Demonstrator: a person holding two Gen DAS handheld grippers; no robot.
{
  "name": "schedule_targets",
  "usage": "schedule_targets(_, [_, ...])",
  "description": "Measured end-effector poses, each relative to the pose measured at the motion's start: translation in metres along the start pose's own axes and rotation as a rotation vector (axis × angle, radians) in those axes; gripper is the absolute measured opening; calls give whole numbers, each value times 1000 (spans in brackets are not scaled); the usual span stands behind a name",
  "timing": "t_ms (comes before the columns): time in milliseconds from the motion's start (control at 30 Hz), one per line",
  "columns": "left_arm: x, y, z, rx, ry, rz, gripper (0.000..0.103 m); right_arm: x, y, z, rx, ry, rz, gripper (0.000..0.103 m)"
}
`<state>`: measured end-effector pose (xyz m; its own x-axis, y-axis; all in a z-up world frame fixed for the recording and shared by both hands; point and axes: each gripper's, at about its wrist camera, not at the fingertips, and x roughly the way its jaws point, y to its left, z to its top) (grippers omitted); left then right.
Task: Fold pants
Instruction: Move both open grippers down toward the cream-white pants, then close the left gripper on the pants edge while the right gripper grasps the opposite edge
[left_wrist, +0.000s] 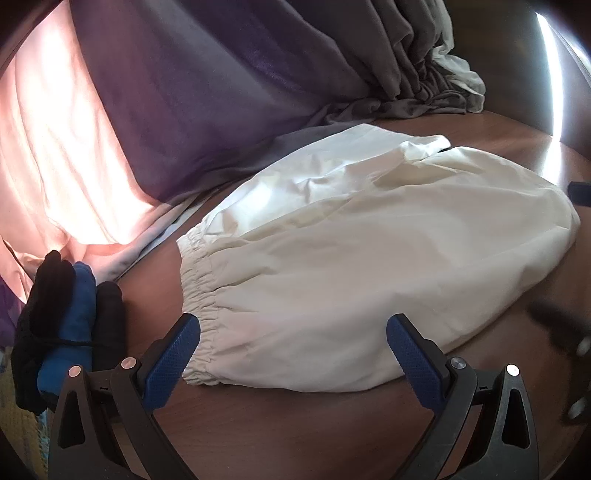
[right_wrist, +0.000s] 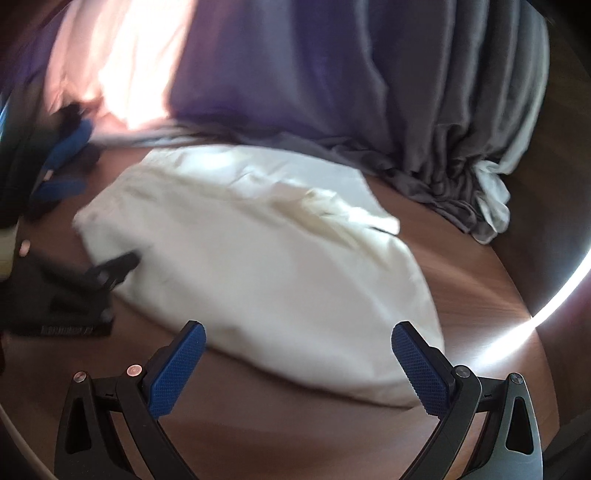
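Cream-white pants (left_wrist: 351, 251) lie folded flat on a brown wooden table (left_wrist: 295, 435), elastic waistband (left_wrist: 199, 302) at the left. My left gripper (left_wrist: 293, 325) is open and empty, its blue pads either side of the pants' near edge by the waistband. In the right wrist view the pants (right_wrist: 258, 258) fill the middle, blurred. My right gripper (right_wrist: 297, 332) is open and empty just above the pants' near edge. The left gripper shows blurred at the left of that view (right_wrist: 92, 277).
Purple and pink curtains (left_wrist: 166, 110) hang behind the table, with bunched grey cloth (left_wrist: 424, 74) at the back right. A black and blue cloth bundle (left_wrist: 70, 314) lies at the table's left edge. The table's right edge (right_wrist: 535, 314) catches bright light.
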<state>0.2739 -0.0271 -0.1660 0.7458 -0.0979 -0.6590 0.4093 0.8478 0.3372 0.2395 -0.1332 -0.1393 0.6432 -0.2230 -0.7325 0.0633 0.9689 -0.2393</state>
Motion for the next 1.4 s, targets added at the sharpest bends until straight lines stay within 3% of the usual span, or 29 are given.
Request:
schedule_targets(167, [-6,-4,-3,15,3,-6,103,8,21,-8,-142,-23,-67,102])
schedule_targets(367, [-19,-7,-11,47,-9,-57,103,25,19,-8,-189,2,-88,101])
schedule_targets(533, [-18,-20,-16,124,-14,-84,103,25,7,-1,-125,-1,-90,98])
schedule_targets(800, [1,-20,-7,155,-3,-34,102,25,-13,23,1,-42,-75,98])
schedule_targets(833, [4,-18,-6,151,0,-32,99,25,-14,25,1,-49,-80,98])
schedule_targets(933, [9,-13,-2,153,6,-36,79,25,-17,26,-6,-56,-98,98])
schedule_targets(1100, [13,-8,3,145,33,-75,32,27,-21,20,8,-34,-109,97])
schedule_targets(1167, [13,-2,6,108,53,-101,22,28,-22,15,10,-15,-120,93])
schedule_targets(1400, [5,5,12,66,51,-98,19,29,-33,-6,22,61,-165,83])
